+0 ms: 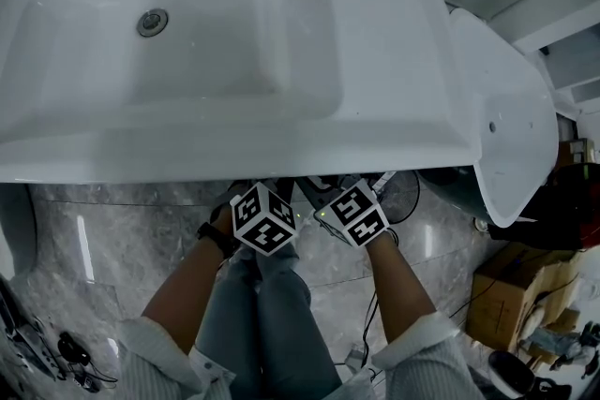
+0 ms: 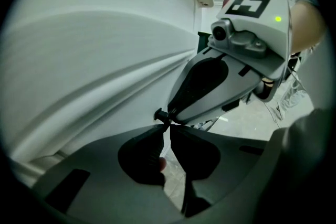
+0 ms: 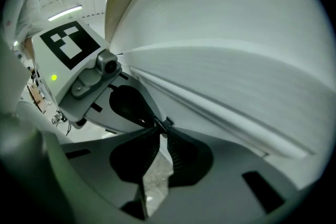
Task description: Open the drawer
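Observation:
No drawer shows in the head view; the white washbasin (image 1: 234, 145) covers what lies below its front edge. Both grippers reach under that edge, so only the left marker cube (image 1: 265, 218) and the right marker cube (image 1: 353, 213) show there. In the left gripper view my left gripper (image 2: 169, 126) is shut, tips together, nothing seen between them. My right gripper (image 3: 161, 131) is likewise shut. The two grippers point at each other, tips almost touching, close beside a white ridged surface (image 3: 226, 86); I cannot tell whether this is the drawer front.
The basin has a drain (image 1: 153, 22) at the back left. A white curved panel (image 1: 511, 122) stands at the right. Below is grey marble floor (image 1: 94, 248), with a cardboard box (image 1: 511, 295) at the right and cables (image 1: 66, 356) at the lower left. The person's legs (image 1: 272, 323) are between the arms.

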A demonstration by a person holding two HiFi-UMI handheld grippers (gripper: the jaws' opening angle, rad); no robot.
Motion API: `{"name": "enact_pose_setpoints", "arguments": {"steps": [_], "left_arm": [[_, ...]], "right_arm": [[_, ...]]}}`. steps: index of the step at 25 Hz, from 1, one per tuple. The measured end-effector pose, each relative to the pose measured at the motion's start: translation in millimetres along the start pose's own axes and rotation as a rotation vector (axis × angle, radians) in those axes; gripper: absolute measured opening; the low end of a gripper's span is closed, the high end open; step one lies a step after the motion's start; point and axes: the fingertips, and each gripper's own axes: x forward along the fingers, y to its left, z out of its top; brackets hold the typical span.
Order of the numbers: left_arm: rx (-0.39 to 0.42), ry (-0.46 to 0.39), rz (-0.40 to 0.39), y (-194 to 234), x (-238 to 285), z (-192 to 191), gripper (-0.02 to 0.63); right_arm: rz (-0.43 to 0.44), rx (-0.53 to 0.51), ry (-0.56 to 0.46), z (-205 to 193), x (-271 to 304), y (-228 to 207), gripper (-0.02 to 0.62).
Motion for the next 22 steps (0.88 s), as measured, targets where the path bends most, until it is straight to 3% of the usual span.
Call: {"name": "enact_pose_setpoints", "arguments": {"steps": [22], "left_arm": [[-0.041, 0.074, -0.038, -51, -27, -26, 0.044]], "right_arm": [[0.044, 0.127, 0.076, -28, -25, 50, 0.038]]}}
